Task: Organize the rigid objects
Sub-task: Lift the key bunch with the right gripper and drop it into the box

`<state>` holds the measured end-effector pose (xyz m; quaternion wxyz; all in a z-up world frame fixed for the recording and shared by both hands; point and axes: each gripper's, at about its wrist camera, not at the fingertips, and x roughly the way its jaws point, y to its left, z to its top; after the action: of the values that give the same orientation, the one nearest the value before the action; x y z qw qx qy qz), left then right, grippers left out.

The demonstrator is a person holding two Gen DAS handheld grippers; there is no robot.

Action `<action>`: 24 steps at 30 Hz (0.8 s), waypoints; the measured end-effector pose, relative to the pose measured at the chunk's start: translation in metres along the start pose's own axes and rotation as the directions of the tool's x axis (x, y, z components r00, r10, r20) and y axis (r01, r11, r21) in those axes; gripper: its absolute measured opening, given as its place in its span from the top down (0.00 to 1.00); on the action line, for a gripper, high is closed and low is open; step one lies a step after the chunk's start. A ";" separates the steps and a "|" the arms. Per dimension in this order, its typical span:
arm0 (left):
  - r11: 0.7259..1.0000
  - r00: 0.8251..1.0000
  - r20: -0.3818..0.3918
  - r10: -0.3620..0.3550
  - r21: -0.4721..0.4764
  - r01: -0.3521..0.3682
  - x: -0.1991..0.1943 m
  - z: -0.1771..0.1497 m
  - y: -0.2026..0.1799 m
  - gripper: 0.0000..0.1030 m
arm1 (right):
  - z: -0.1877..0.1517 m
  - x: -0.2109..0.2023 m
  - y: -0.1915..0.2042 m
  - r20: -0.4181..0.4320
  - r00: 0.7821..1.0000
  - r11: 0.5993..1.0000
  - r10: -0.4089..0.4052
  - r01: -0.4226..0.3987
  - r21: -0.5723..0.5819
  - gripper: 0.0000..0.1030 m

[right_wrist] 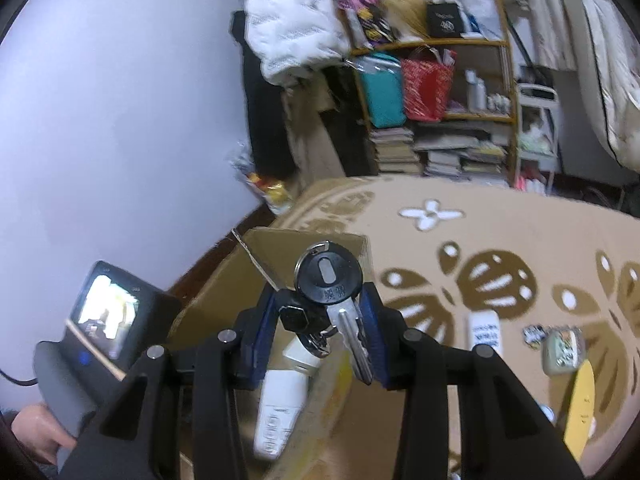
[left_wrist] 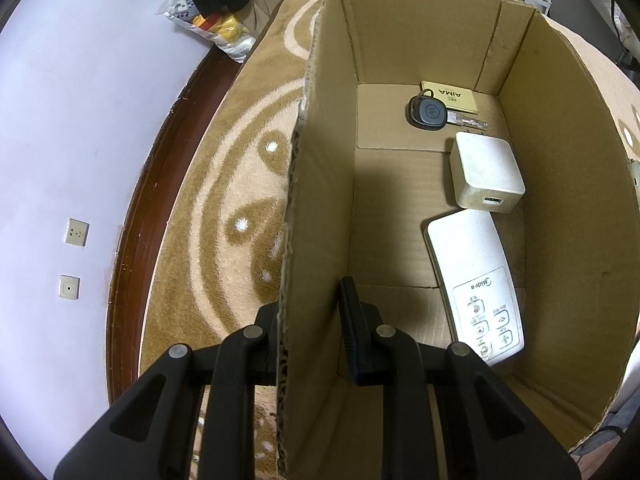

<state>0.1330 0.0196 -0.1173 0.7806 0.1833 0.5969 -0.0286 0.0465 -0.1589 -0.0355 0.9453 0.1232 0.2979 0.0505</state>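
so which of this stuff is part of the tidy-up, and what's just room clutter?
Part of the job:
- cardboard box, left gripper shut on its wall
- remote, charger, key fob, yellow card inside
- key bunch in right gripper

Just lying about:
- shelf
- snack bag
- wall sockets

One box [left_wrist: 320, 200], one remote [left_wrist: 476, 280], one charger [left_wrist: 486, 170].

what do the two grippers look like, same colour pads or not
Both are black plastic linkages with round silver pivot pins. The left gripper has plain black fingers; the right gripper has blue pads inside its fingers. No cables or sleeves show.
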 end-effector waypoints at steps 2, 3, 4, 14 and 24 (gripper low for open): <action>1.000 1.000 -0.001 0.001 0.000 -0.001 0.000 0.000 0.000 0.80 | 0.000 0.001 0.007 0.010 1.000 1.000 0.021 -0.021 -0.019 0.58; 1.000 1.000 0.000 0.003 0.000 -0.003 0.000 0.001 0.000 0.80 | 0.000 0.003 0.010 0.008 1.000 0.999 0.030 -0.030 -0.024 0.58; 1.000 1.000 0.000 0.004 0.000 -0.004 0.000 0.001 0.000 0.80 | -0.001 0.005 0.011 0.004 0.999 0.999 0.039 -0.039 -0.026 0.58; 1.000 1.000 -0.004 0.003 -0.006 -0.003 -0.001 0.003 -0.001 0.80 | -0.013 0.034 0.015 -0.074 0.995 0.997 0.073 -0.074 -0.007 0.58; 1.000 1.000 -0.011 -0.005 -0.024 0.005 0.000 0.003 0.006 0.79 | -0.012 0.041 0.020 -0.084 0.995 0.997 0.056 -0.060 -0.050 0.58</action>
<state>0.1375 0.0237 -0.1152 0.7793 0.1727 0.6020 -0.0226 0.0726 -0.1298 -0.0626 0.9333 0.1046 0.3313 0.0906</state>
